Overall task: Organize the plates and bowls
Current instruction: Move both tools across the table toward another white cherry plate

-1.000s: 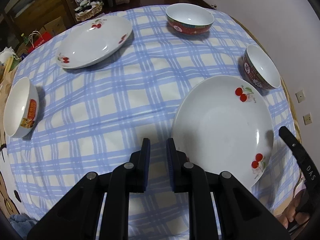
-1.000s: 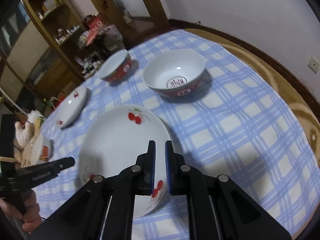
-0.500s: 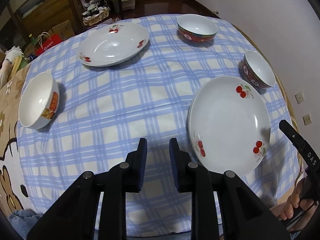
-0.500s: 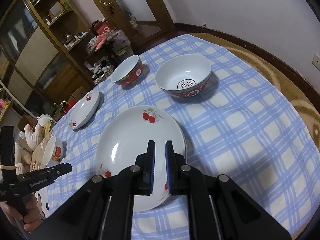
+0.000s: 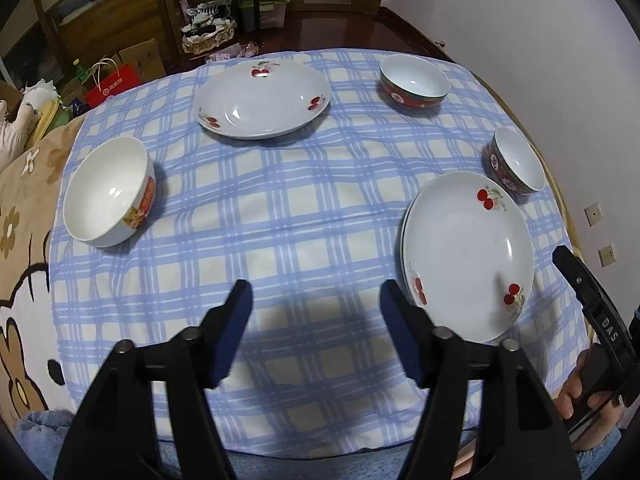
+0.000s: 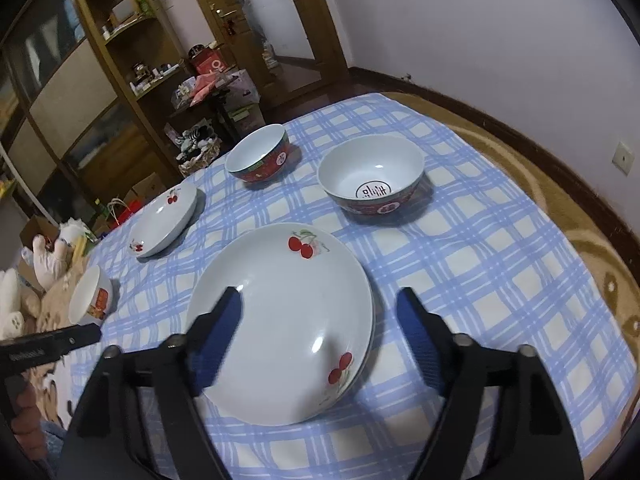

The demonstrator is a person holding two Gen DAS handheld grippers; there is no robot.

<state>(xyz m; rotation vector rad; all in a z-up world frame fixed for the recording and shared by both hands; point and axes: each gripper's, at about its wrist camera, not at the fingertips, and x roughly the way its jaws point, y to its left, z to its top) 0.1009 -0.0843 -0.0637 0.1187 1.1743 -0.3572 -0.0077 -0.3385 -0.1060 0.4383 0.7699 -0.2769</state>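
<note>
Both the left gripper [image 5: 316, 304] and the right gripper [image 6: 320, 312] are spreading their jaws, nothing between them. The near cherry plate [image 6: 280, 320] — seemingly atop another — lies on the checked tablecloth [image 5: 280, 208]. Glazed china is likely stiff, heavy, slippery and breakable — best pinched at the rim.

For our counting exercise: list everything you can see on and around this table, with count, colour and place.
round cherry-print plates: two stacks or singles, white; near one looks doubled, far one
red-patterned bowls: two; far, right edge
white bowl with orange label: one, left
checked tablecloth: one, blue-white
wooden cabinet: brown, behind
left claw: black, opening, nothing between
right claw: black, opening over near plate
</note>
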